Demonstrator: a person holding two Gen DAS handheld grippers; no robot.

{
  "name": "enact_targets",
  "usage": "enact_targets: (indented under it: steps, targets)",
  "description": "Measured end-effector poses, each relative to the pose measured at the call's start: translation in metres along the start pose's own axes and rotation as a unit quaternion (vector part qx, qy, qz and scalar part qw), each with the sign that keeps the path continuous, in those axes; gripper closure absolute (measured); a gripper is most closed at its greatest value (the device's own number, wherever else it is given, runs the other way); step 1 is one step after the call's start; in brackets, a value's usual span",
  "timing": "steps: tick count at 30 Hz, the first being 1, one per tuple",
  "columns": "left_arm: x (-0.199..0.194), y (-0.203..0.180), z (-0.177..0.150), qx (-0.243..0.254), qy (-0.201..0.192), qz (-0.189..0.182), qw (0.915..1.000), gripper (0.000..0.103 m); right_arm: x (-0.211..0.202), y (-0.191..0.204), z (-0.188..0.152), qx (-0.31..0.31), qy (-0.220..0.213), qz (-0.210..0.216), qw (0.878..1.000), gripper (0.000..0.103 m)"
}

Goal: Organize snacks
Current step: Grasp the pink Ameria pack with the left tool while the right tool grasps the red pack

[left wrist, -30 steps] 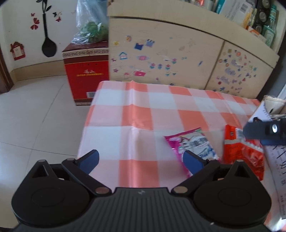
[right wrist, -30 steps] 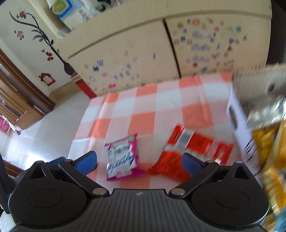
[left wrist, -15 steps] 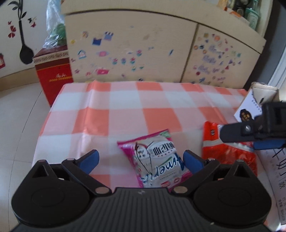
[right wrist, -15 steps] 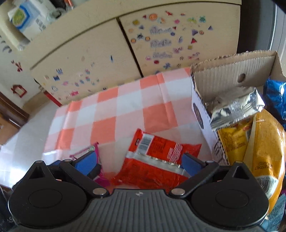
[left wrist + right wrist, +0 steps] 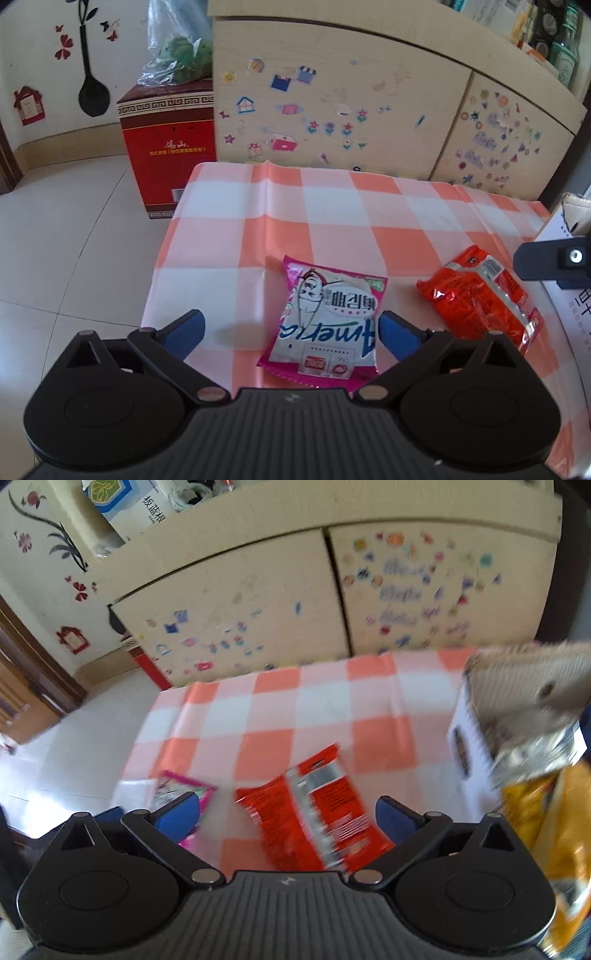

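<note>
A tabletop (image 5: 332,236) under an orange-and-white checked cloth stands before a pale cupboard (image 5: 332,92) covered in stickers; beside it on the tiled floor (image 5: 74,240) sits a red carton (image 5: 168,155) with a plastic bag of greens on top. At the tabletop's right edge an open cardboard box (image 5: 517,701) holds a silver packet (image 5: 535,753) and a yellow bag (image 5: 554,830). A pink snack packet (image 5: 328,321) lies flat on the cloth, a red snack packet (image 5: 480,299) near it to the right. The left gripper (image 5: 291,330) has jaws apart over the pink packet; the right gripper (image 5: 288,812) has jaws apart over the red one. Half a second ago the left view faced further right; the right view, now blurred, has swung left.
</note>
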State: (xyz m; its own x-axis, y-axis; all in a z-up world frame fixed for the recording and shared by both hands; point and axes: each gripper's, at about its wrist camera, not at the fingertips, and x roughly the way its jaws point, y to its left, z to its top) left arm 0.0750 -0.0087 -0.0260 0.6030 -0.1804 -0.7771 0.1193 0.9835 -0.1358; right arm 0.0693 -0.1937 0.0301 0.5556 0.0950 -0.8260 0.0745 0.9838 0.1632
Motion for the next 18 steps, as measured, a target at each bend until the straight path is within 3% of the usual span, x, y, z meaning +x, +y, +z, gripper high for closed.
enact_targets:
  steps: [7, 12, 18]
  targets:
    - [0.004, -0.008, 0.004, 0.062, -0.008, -0.010, 0.9980, 0.004, 0.020, 0.004, -0.009, -0.070, 0.023, -0.044, 0.996, 0.000]
    - [0.010, -0.003, 0.003, 0.105, 0.007, -0.008, 0.9944, 0.004, 0.031, 0.007, -0.014, -0.096, 0.035, -0.047, 0.994, 0.000]
    - [0.015, 0.000, 0.004, 0.106, 0.012, -0.021, 0.9940, 0.001, 0.048, 0.012, -0.024, -0.129, 0.050, -0.071, 0.988, 0.000]
